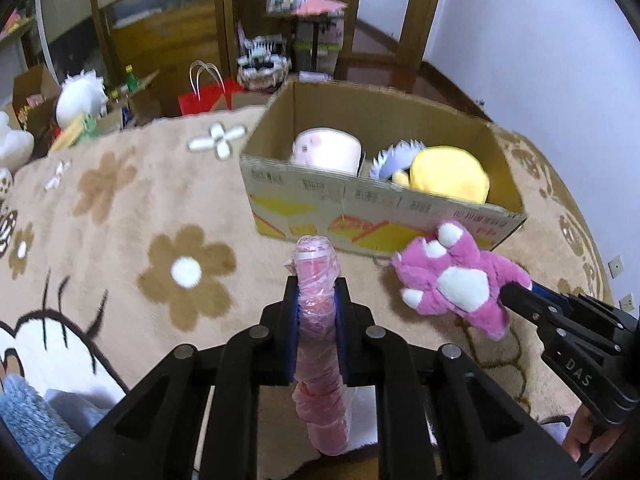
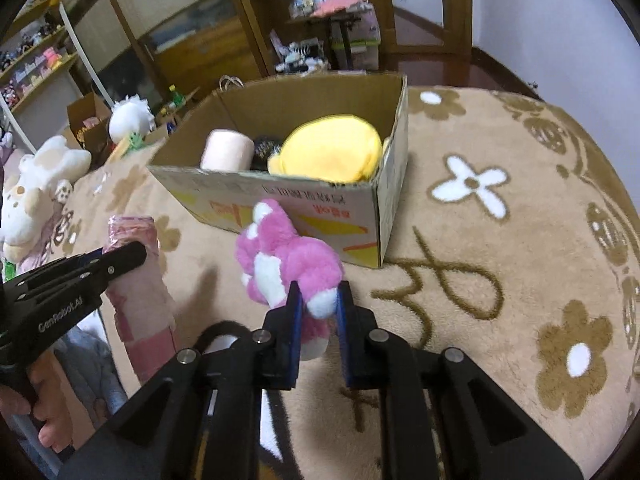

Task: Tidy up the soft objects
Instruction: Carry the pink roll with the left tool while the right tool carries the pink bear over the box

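Aloft, a fuzzy pink paw (image 2: 288, 264) sits pinched in the right gripper (image 2: 318, 312); the left gripper (image 1: 317, 308) clamps a crinkly plastic-wrapped pink roll (image 1: 318, 320). At twelve o'clock, a cardboard box (image 1: 360, 200) on shaggy carpet (image 1: 120, 220) holds plushies.

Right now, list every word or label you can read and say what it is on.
"DAS": side of the right claw.
"GenRobot.AI": side of the left claw.
Red and black print on the cardboard box: upside down and blurred, unreadable.
Labels on the shelf items behind: too small and blurred.
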Available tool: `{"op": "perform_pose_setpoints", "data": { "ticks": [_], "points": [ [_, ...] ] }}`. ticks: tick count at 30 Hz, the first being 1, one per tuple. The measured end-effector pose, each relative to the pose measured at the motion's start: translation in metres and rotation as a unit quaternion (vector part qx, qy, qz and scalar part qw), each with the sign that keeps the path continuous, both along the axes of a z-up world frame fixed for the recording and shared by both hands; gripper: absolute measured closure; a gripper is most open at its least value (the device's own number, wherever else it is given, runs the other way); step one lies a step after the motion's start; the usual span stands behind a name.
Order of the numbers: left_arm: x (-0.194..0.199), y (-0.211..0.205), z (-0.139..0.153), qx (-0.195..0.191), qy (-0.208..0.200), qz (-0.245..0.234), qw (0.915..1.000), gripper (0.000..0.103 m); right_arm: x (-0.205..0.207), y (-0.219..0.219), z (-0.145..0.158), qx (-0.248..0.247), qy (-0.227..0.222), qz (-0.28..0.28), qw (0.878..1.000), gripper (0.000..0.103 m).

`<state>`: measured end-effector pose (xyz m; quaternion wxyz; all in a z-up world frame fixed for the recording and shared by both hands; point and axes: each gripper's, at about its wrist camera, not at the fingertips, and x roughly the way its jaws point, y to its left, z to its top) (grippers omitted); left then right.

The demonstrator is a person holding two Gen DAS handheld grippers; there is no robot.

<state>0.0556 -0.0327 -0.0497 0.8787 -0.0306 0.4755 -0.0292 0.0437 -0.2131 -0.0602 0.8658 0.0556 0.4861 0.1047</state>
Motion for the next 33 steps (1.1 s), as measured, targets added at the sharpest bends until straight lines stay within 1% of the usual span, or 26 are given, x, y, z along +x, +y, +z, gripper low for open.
{"op": "perform_pose_setpoints", "data": {
  "ticks": [5, 9, 11, 14, 18, 25, 33],
  "points": [
    [-0.01, 0.006, 0.024, 0.026, -0.057, 0.004, 0.9981, 0.089, -0.015, -0.004, 0.021, 0.008, -0.029, -0.012, 0.999, 0.087],
    [-0.011, 0.014, 0.037, 0.02, -0.08, 0.012, 0.9965, 0.089, -0.027, -0.009, 0.038, 0.017, -0.052, -0.022, 0.998, 0.087],
    [-0.012, 0.018, 0.045, 0.024, -0.096, 0.016, 0.995, 0.089, -0.032, -0.011, 0.047, 0.019, -0.064, -0.026, 0.997, 0.087],
    [-0.012, 0.019, 0.057, 0.031, -0.118, 0.015, 0.9924, 0.089, -0.038, -0.012, 0.062, 0.023, -0.088, -0.026, 0.996, 0.087],
    [-0.007, 0.02, 0.074, 0.027, -0.146, 0.011, 0.9889, 0.089, -0.04, -0.013, 0.081, 0.029, -0.119, -0.027, 0.992, 0.087],
    [0.013, 0.015, 0.098, 0.035, -0.194, 0.004, 0.9803, 0.089, -0.028, -0.012, 0.094, 0.034, -0.147, -0.027, 0.988, 0.087],
    [0.049, 0.011, 0.11, 0.037, -0.217, 0.005, 0.9754, 0.089, 0.005, -0.009, 0.099, 0.037, -0.173, -0.023, 0.984, 0.087]
  ]
}}
